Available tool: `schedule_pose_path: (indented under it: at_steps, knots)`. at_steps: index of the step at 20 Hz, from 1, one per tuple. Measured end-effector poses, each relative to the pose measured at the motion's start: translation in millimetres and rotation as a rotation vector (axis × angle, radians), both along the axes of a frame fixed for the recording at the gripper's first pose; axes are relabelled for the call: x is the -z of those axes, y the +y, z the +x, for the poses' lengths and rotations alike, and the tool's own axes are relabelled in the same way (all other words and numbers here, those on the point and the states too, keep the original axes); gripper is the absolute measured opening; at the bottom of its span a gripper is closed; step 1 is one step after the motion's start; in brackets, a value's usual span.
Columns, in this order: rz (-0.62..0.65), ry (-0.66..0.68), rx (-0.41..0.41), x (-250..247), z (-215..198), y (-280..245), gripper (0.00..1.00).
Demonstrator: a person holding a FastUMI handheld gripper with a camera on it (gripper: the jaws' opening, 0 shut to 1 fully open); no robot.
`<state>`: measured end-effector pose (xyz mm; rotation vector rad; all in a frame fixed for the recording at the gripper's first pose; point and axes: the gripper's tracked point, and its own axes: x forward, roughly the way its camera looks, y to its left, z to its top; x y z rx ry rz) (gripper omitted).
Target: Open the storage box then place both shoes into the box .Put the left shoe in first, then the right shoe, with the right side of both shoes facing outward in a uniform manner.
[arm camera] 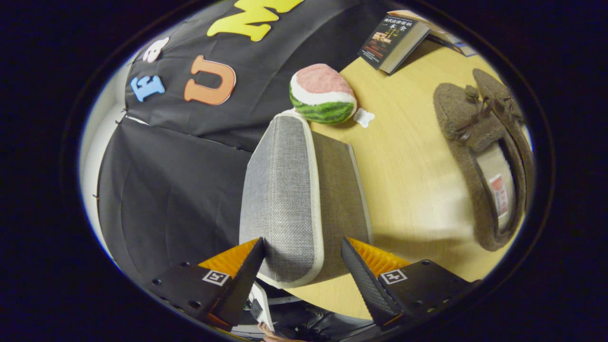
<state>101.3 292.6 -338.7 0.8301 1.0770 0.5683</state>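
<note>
Gripper [302, 266] fingers spread wide, straddling the woven grey fabric box [294, 199], pressing nothing visibly. Fuzzy brown shoes [479, 142] lie well apart on the smooth wooden table [408, 161].

The storage box [294, 199] is coarse woven grey cloth, matt, with a smooth pale trim. The table [413, 190] looks like light wood, smooth with a soft sheen. The shoes [484, 156] at 3 o'clock are fuzzy, felt-like brown. At 12, a plush watermelon [323, 94]; the book [392, 40] has a glossy cover.
</note>
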Motion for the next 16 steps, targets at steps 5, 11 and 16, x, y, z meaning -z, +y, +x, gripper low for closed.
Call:
schedule_pose_path:
  at_steps: [5,11,16]
  knots:
    - [-0.011,0.022,-0.018,-8.3,0.5,4.6,0.73]
    - [-0.071,-0.002,-0.026,-22.8,2.5,-11.7,0.58]
    - [-0.012,0.017,-0.032,-43.1,0.6,-8.2,0.17]
